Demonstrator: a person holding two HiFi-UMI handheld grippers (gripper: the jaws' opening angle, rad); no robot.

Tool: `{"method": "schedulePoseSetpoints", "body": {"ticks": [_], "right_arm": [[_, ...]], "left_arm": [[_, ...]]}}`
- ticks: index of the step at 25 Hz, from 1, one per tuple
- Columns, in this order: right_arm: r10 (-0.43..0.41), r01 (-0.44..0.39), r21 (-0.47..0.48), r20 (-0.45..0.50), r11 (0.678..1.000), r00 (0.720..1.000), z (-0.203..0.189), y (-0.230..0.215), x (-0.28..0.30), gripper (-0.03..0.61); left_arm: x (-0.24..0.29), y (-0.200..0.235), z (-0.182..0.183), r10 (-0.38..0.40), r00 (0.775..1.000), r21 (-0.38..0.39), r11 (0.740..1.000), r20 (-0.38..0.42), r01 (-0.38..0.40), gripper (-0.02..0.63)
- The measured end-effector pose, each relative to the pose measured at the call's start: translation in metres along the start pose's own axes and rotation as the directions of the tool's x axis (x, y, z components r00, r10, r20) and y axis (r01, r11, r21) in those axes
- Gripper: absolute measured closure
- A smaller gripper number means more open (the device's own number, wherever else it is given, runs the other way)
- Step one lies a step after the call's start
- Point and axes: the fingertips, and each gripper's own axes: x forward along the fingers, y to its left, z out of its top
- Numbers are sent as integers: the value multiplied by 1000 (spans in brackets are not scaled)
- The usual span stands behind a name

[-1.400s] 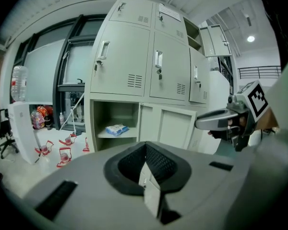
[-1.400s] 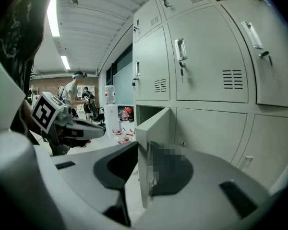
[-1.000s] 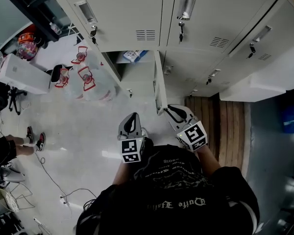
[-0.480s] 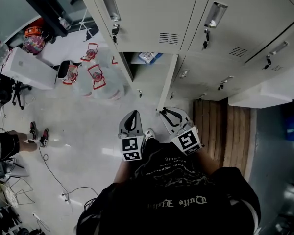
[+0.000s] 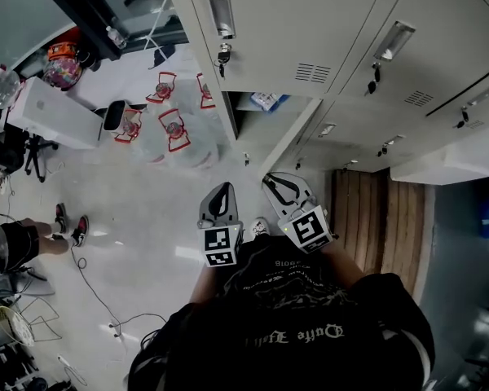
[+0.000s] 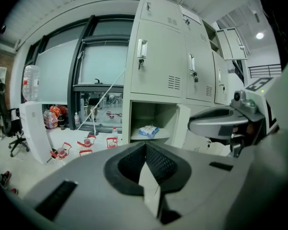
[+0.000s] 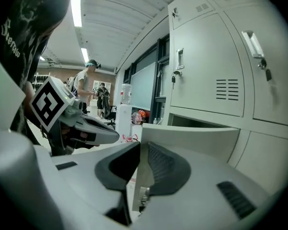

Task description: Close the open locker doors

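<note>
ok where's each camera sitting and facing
Head view: on the head, steeply down the lockers; left hand-held gripper, right hand-held gripper, torso.
Left gripper view: on that hand-held gripper, toward the open compartment; shut jaws.
Right gripper view: on that hand-held gripper, along the open locker door held in its jaws.
All three share that door.

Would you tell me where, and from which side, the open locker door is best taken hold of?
Grip the open locker door on its free vertical edge, coming at it edge-on from the room side. The thin, flat panel stands swung out, so jaws can straddle it; the right tool pinches it there.
</note>
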Motion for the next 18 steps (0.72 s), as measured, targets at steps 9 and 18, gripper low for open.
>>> {"method": "schedulePoseSetpoints", "body": {"ticks": [9, 18], "right_arm": [[-18, 17, -13, -23, 1000, 1000, 9, -15, 55, 551], [-34, 35, 19, -21, 999, 999, 18, -40, 101, 552]], "left_arm": [[10, 28, 6, 13, 1000, -19, 1000, 8, -12, 606], [17, 47, 13, 31, 999, -31, 999, 16, -30, 606]]}}
